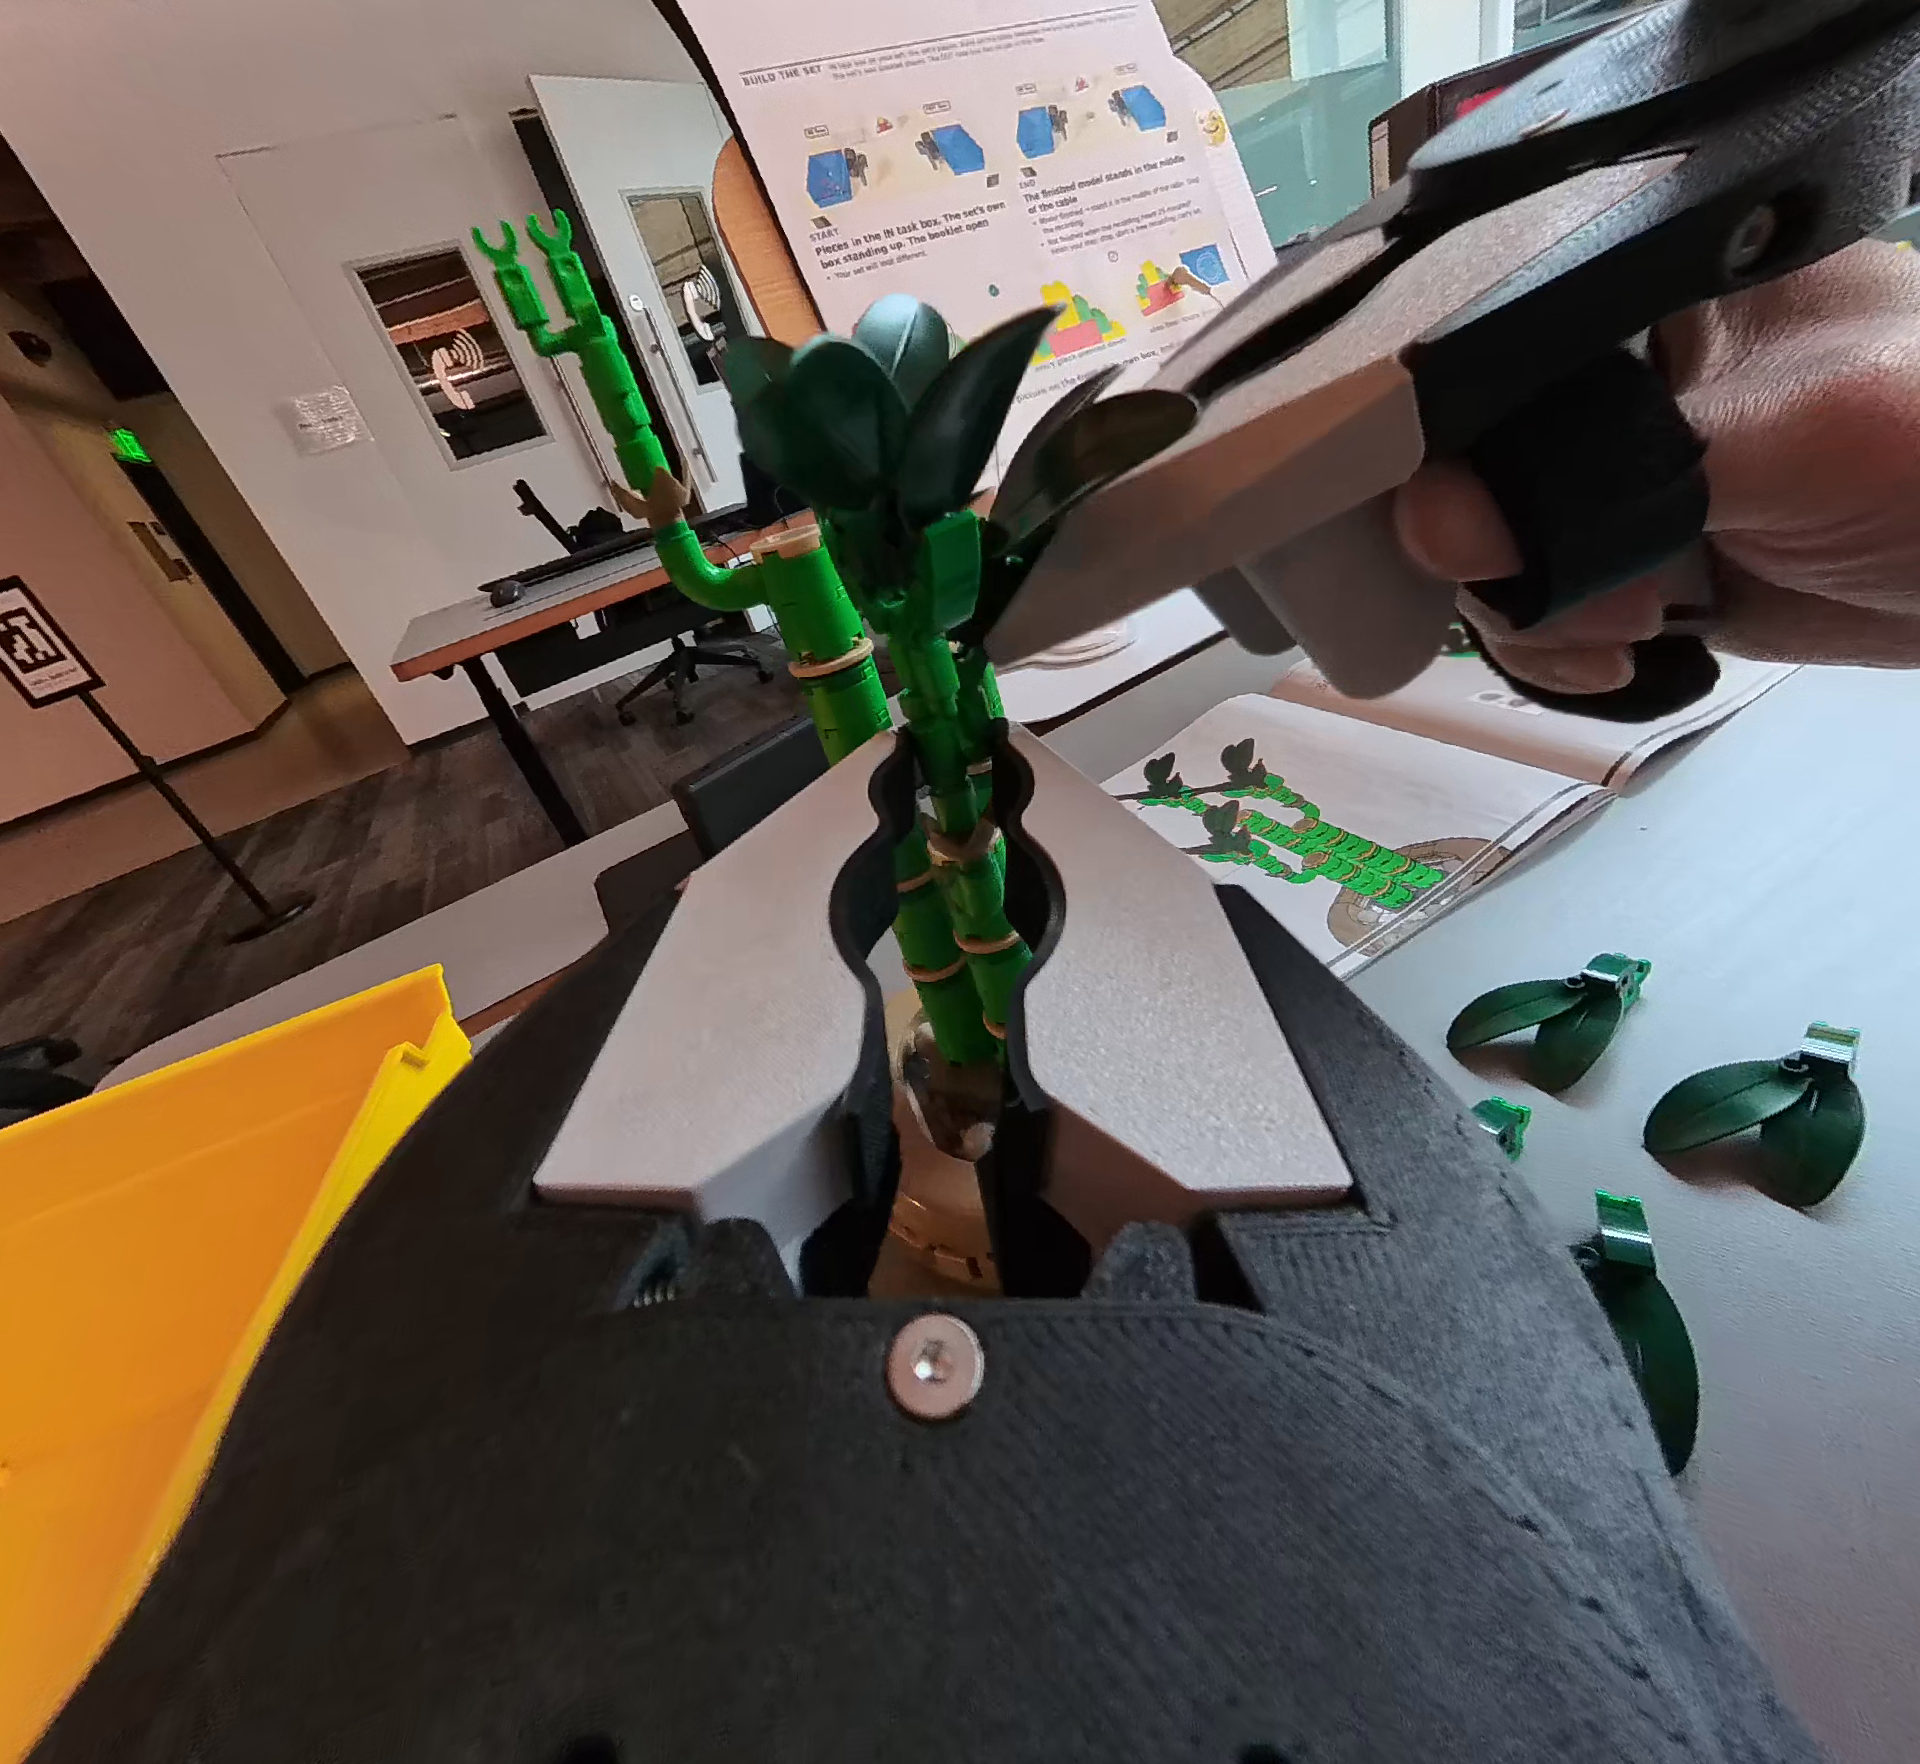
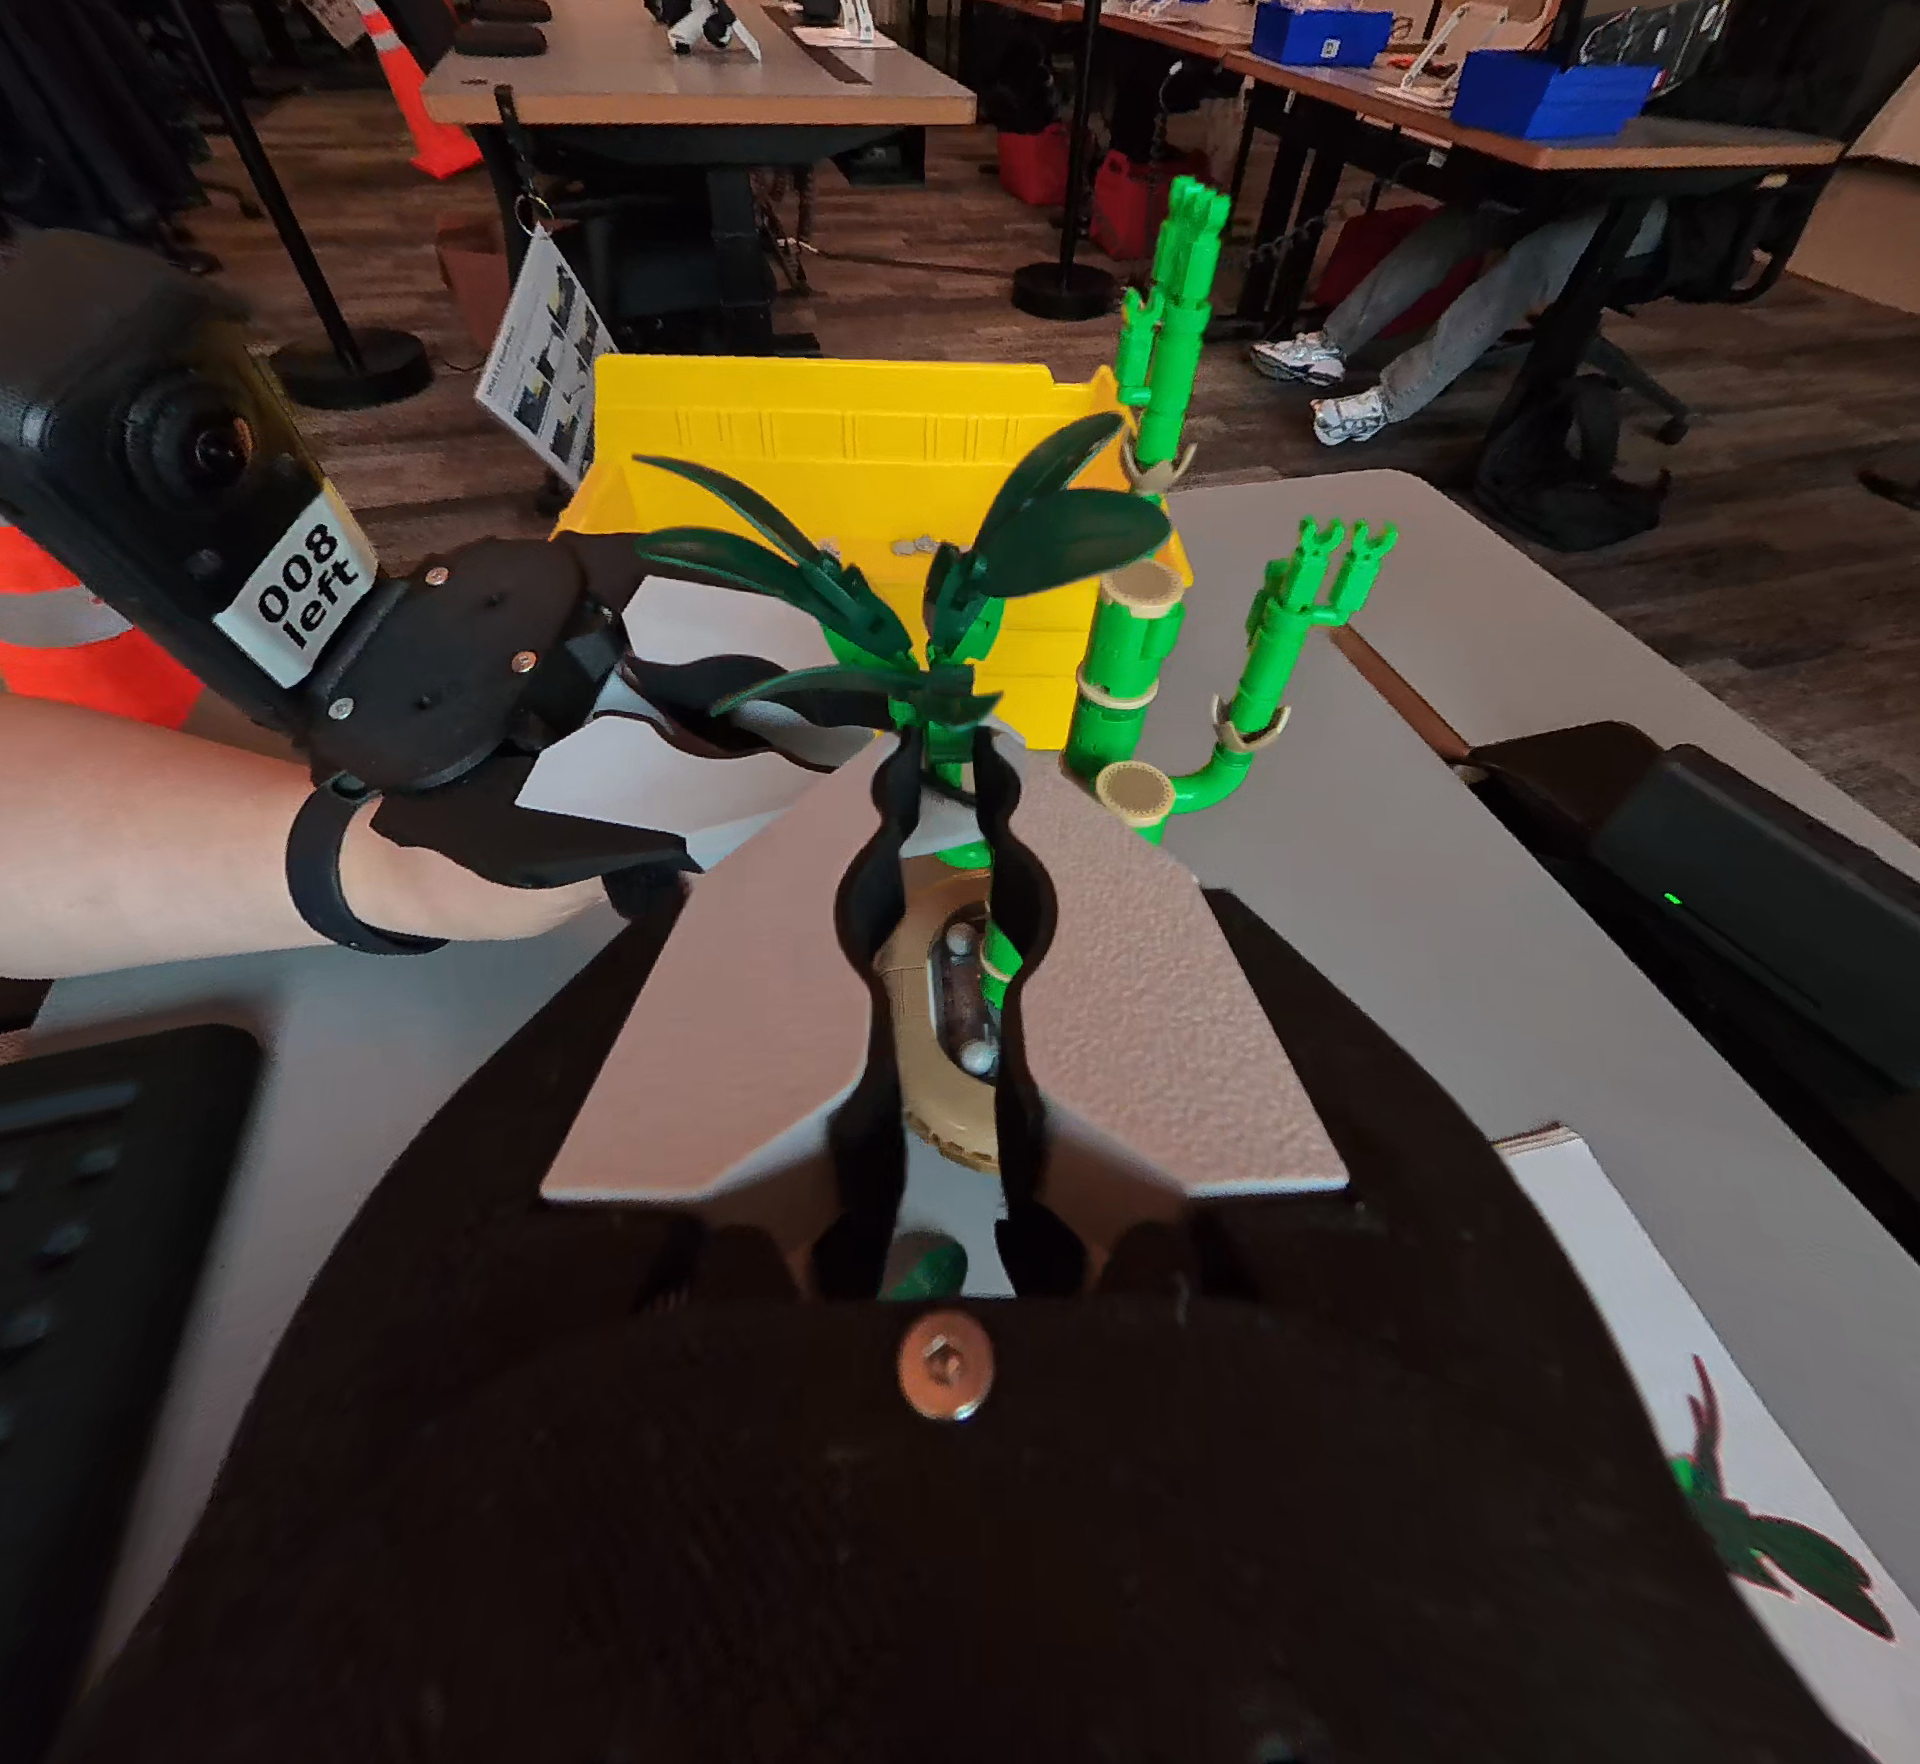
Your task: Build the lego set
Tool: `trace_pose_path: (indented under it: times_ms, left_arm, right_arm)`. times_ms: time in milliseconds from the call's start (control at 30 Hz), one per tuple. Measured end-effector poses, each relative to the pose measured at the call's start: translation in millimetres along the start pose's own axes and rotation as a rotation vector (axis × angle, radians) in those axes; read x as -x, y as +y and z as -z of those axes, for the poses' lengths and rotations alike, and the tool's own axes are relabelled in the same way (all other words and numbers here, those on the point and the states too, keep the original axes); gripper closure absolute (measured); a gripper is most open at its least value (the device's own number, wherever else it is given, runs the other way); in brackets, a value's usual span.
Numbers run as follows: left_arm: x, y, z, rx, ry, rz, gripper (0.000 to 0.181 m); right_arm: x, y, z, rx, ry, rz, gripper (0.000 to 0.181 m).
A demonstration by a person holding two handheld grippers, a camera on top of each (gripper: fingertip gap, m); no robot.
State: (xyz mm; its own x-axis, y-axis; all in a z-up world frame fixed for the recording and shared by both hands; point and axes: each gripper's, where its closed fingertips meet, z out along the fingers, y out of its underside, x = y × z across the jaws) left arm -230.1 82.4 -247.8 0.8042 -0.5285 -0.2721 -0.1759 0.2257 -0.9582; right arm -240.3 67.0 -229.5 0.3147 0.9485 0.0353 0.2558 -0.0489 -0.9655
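Note:
A green Lego bamboo plant (image 1: 821,613) stands on a round tan base (image 2: 935,1018) on the grey table. My left gripper (image 1: 954,748) is shut on a thin jointed stalk (image 1: 951,935) of it, low down. That stalk bears dark green leaves (image 1: 883,405) at its top. My right gripper (image 2: 943,764) is shut on the stalk's top just under the leaves (image 2: 1060,540). It shows in the left wrist view (image 1: 1003,571) coming in from the right. The left gripper shows in the right wrist view (image 2: 821,727) at the left. Bare forked stalks (image 2: 1314,592) rise beside it.
Loose leaf pieces (image 1: 1756,1112) lie on the table to the right, near the open booklet (image 1: 1351,810). A yellow bin (image 1: 208,1195) stands to the left. An instruction sheet (image 1: 987,104) stands behind. A black box (image 2: 1714,883) sits at the table edge. My two grippers' fingertips are within a few centimetres of each other.

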Motion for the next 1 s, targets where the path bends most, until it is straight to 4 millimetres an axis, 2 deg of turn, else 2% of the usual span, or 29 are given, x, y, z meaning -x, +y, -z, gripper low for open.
trace_pose_path:
  times_ms: [100, 433, 633, 900, 1000]
  left_arm:
    - [-0.2, 0.1, 0.4, 0.001, -0.001, -0.003, 0.169]
    - [2.0, 12.4, 8.4, 0.057, 0.016, 0.026, 0.152]
    - [-2.9, 19.3, 11.1, 0.092, 0.036, 0.013, 0.152]
    - [-7.0, 19.2, 11.9, 0.097, 0.036, 0.001, 0.157]
    - [-8.2, 27.5, 9.6, 0.136, 0.047, 0.011, 0.153]
  right_arm:
    - [0.2, 2.9, -2.8, -0.001, -0.006, -0.021, 0.161]
    - [-3.8, 4.2, 8.7, -0.006, -0.009, 0.013, 0.161]
    - [-9.3, 13.0, 21.1, 0.025, -0.015, 0.059, 0.161]
    - [-17.0, 12.7, 29.8, -0.011, -0.023, 0.019, 0.161]
    - [-23.9, 19.1, 33.5, 0.020, -0.003, 0.027, 0.162]
